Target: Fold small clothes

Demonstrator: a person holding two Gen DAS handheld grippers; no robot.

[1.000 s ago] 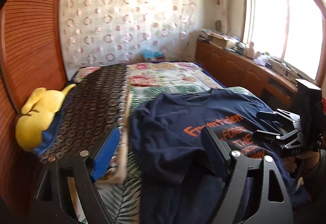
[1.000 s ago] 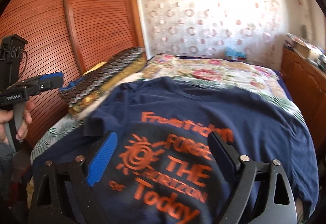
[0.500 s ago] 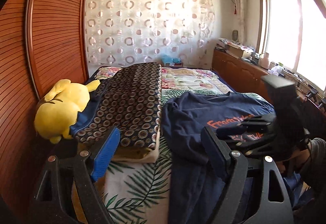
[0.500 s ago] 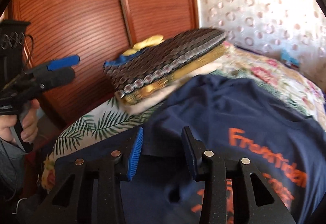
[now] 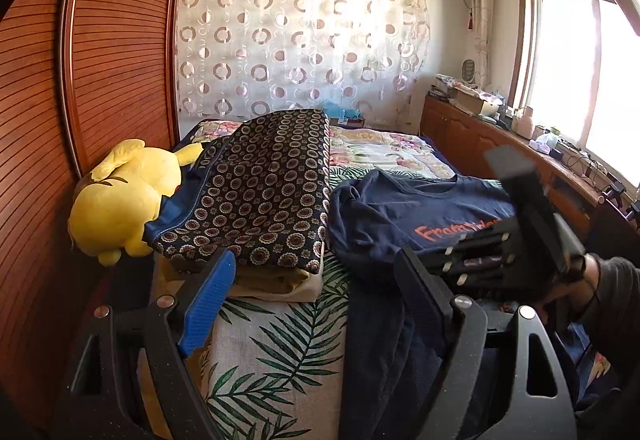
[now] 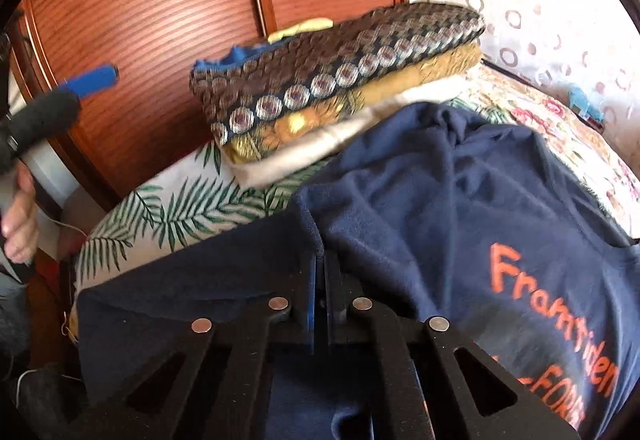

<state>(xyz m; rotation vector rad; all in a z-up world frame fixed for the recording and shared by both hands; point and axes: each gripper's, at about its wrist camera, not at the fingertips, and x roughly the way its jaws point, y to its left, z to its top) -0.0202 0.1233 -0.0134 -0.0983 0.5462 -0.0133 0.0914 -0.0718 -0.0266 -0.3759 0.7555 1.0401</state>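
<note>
We read orange print on the navy cotton T-shirt (image 6: pixel 460 208): "Fron…iden" and, below it, "FOR", the rest cut off. The shirt lies spread on the leaf-patterned bedsheet (image 5: pixel 276 352), its left edge just right of a folded stack of patterned fabrics (image 5: pixel 260 200). Our right gripper (image 6: pixel 320 252) has just been closing and is now clenched on a raised fold at the shirt's near left edge. Our left gripper (image 5: pixel 316 304) hangs released over bare sheet near the stack, nothing between its jaws. A yellow plush toy (image 5: pixel 120 200) leans against the slatted wooden wardrobe (image 5: pixel 112 52).
</note>
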